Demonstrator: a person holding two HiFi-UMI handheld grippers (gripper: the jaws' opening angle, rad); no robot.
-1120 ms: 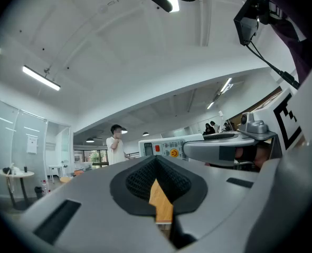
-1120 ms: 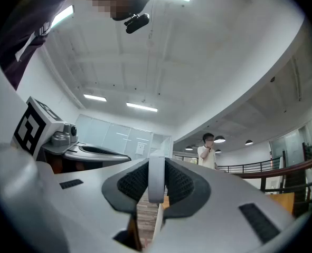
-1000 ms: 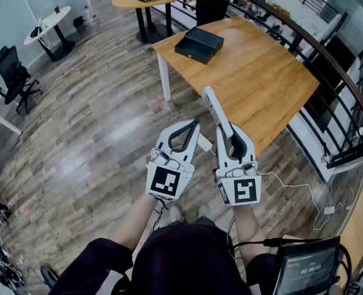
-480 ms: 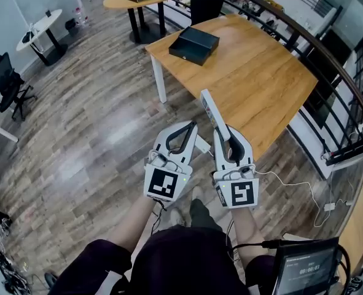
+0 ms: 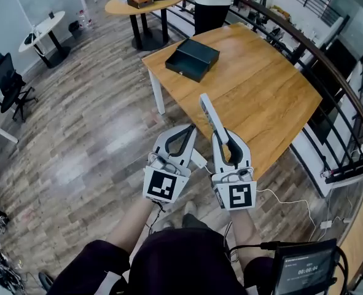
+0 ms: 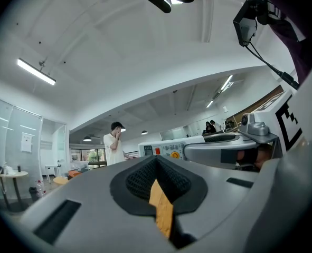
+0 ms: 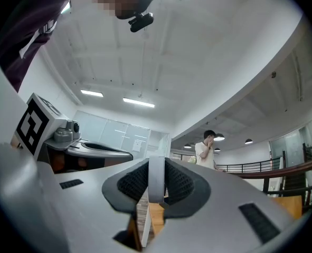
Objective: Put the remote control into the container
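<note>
No print is legible; marker cubes carry black squares only, and the screen (image 5: 305,270) at lower R shows timer digits too small to read. R gripper (image 5: 220,133) clamps the remote control (image 5: 208,112) between its pads (image 7: 132,186), the body jutting up past the tips. L gripper (image 5: 189,129) is closed, empty. L gripper view shows the remote's red and yellow buttons; R gripper view shows only its thin edge. The black container (image 5: 192,59), seen in head view only, sits by the table's (image 5: 261,97) far-L corner, well apart from the remote.
</note>
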